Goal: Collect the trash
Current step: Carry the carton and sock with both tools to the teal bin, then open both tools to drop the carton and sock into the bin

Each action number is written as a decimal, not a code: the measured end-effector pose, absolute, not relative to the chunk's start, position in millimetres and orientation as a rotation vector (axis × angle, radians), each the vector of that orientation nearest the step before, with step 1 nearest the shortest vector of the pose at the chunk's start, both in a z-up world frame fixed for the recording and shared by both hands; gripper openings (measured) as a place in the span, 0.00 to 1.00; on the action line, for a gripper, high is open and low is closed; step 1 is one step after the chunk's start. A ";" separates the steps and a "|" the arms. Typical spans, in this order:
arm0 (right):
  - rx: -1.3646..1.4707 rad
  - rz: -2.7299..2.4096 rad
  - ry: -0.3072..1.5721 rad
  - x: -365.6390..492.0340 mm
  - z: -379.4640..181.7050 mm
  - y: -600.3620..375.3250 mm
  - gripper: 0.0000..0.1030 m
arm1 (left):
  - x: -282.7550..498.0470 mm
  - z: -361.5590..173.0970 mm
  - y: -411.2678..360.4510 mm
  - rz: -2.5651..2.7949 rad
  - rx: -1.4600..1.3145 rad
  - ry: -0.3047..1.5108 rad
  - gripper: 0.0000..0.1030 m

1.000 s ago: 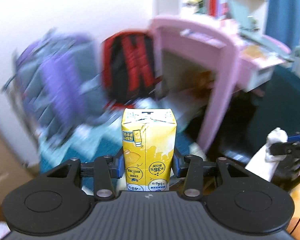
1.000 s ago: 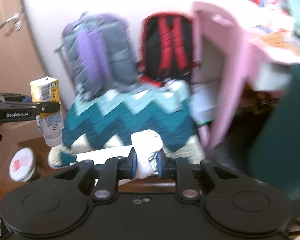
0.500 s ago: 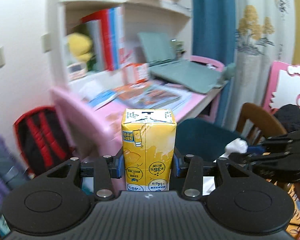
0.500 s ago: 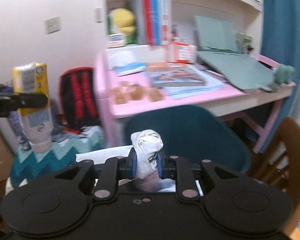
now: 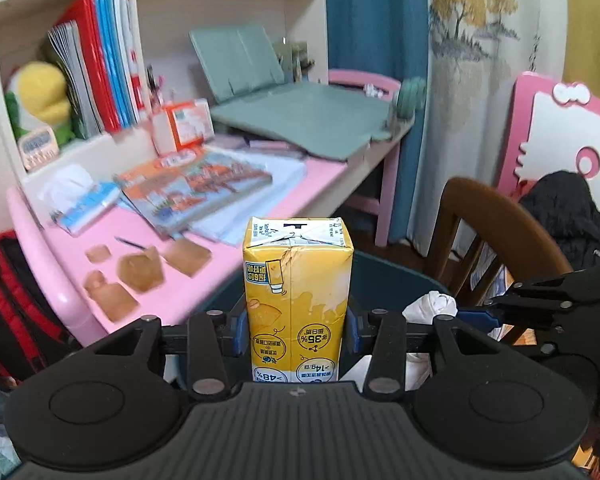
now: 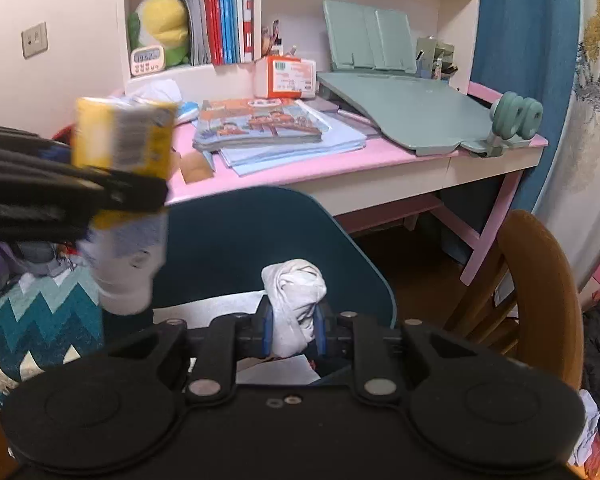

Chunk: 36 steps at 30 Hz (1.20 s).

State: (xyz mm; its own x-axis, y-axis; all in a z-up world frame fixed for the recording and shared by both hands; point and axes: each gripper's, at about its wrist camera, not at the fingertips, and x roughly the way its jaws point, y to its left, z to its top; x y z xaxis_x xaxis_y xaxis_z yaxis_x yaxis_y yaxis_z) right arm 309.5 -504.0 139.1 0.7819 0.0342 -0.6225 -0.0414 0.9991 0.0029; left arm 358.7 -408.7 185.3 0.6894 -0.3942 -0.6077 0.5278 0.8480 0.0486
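**Kid:** What are you holding?

**Me:** I have 2 grabbers. My left gripper (image 5: pixel 298 330) is squeezed onto a yellow drink carton (image 5: pixel 298 280). The carton stands straight up between the blue pads, right in the middle of my left camera. My right gripper (image 6: pixel 292 330) is pinched tight on a crumpled white tissue (image 6: pixel 294 292). The tissue pokes up out of the pads.

**Kid:** Can 1 grabber see the other?

**Me:** Yes. From my left camera the right grabber and its tissue sit at about 3 o'clock. From my right camera the carton is at about 10 o'clock, a bit blurry.

**Kid:** So is the job done?

**Me:** Not yet. I think 2 pieces of trash are picked up, so that part looks done. But both are up in the air in my grabbers. I cannot see a trash can or a bag in either picture, so I still have to find where to drop them.

**Kid:** Is there more trash?

**Me:** Maybe. On the pink desk (image 5: pixel 228 264) at about 10 o'clock there are some brown scraps (image 5: pixel 140 272). I cannot tell if they are trash. Past the blue chair (image 6: pixel 260 232) I see books (image 6: pixel 260 124) and a green reading stand (image 6: pixel 400 108), and I think those stay.
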 end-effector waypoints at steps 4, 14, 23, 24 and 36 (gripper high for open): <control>-0.028 0.056 0.704 319.4 128.7 -499.5 0.20 | 375.1 161.5 -415.4 -0.501 0.239 0.683 0.42; -0.073 0.089 0.807 338.7 102.6 -483.7 0.28 | 402.0 114.4 -420.7 -0.486 0.241 0.826 0.42; -0.095 0.078 0.829 335.7 99.0 -481.1 0.38 | 398.8 107.6 -418.1 -0.494 0.209 0.832 0.60; -0.105 0.075 0.828 335.0 100.0 -480.5 0.42 | 397.4 109.6 -416.8 -0.493 0.202 0.826 0.63; -0.102 0.096 0.775 297.5 130.5 -467.8 0.48 | 356.5 144.6 -378.6 -0.495 0.184 0.760 0.63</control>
